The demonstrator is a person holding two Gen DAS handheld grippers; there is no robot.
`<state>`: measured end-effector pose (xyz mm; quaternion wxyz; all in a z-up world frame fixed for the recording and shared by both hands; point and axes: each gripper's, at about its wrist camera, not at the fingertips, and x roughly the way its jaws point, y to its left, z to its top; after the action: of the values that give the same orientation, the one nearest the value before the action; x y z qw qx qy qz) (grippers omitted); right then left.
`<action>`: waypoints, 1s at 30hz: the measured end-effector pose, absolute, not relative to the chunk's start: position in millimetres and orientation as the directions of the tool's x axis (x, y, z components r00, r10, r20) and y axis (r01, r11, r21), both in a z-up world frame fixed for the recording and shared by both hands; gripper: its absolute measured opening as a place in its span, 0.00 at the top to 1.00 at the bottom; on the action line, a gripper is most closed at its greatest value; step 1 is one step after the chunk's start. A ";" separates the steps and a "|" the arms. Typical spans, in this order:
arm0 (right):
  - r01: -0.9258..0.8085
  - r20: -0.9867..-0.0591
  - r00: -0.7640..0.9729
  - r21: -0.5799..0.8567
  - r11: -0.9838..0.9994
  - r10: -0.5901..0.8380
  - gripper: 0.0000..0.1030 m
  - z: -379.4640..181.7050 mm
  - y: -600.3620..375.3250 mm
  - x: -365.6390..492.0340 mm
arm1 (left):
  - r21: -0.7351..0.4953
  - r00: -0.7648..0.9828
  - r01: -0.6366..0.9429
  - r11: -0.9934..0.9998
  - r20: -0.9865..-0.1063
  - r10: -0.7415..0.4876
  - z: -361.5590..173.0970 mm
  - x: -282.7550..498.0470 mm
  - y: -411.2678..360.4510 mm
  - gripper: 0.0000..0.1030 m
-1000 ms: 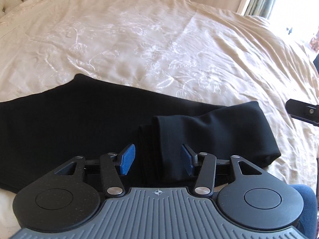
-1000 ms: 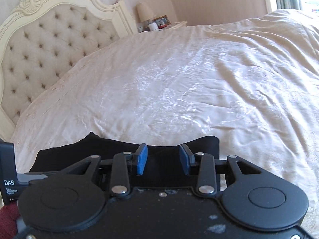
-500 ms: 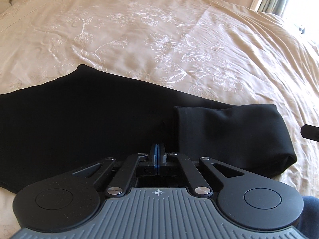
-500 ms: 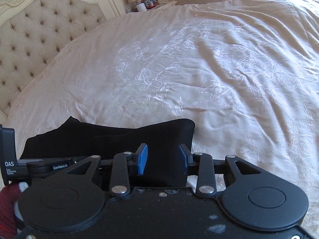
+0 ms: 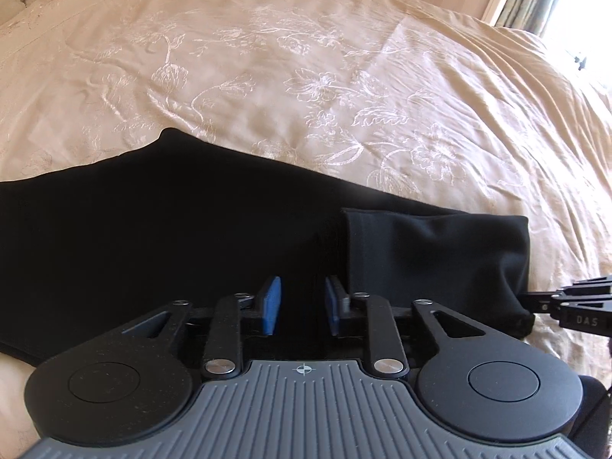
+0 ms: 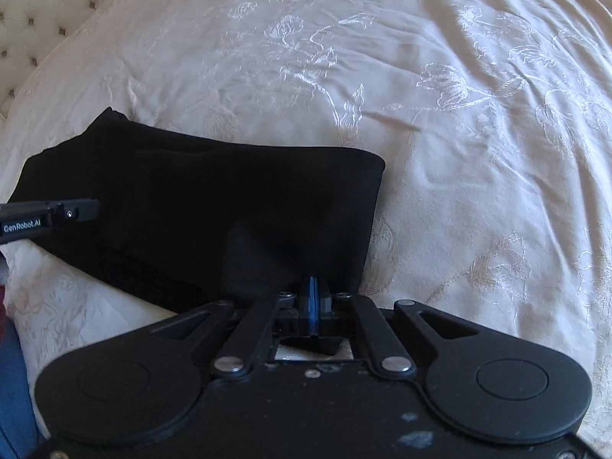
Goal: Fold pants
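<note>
On the bed [image 5: 344, 76], your pants [image 5: 172, 229] lie partly folded, leg end doubled over.
Your right gripper [image 6: 313, 302] is clenched on the pants' near edge; your left gripper [image 5: 300, 306] is released above them. Next, likely grip and fold across.

A wide bed [image 5: 344, 76] fills the view, its cream cover stitched with pale flowers and lightly creased. Black pants [image 5: 172, 229] lie flat along its near edge, one end doubled back over itself on the right [image 6: 237, 206]. The tufted headboard [image 6: 34, 4] is probably cream too.
</note>
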<state>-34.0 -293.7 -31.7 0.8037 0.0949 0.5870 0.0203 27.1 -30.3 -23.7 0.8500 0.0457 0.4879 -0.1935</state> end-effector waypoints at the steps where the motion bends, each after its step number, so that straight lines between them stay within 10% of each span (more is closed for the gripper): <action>1: 0.078 -0.940 0.306 0.182 0.980 0.150 0.98 -32.0 -295.3 -34.0 | -0.118 0.457 0.375 0.919 -0.839 -0.295 -20.6 27.9 -33.5 0.69; 7: 0.056 -0.945 0.298 0.154 0.986 0.131 0.96 -24.6 -297.5 -36.1 | -0.110 0.429 0.446 0.888 -0.845 -0.320 -23.4 33.3 -65.3 0.51; 30: -0.072 -0.885 0.403 0.222 0.972 0.232 0.93 4.0 -289.1 -23.2 | -0.090 0.417 0.441 0.893 -0.861 -0.293 -27.4 23.7 -27.1 0.51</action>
<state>-23.2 -289.1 4.0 0.8343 0.0744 0.5386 0.0910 23.7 -27.1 -27.4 0.8382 0.0754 0.4937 -0.2189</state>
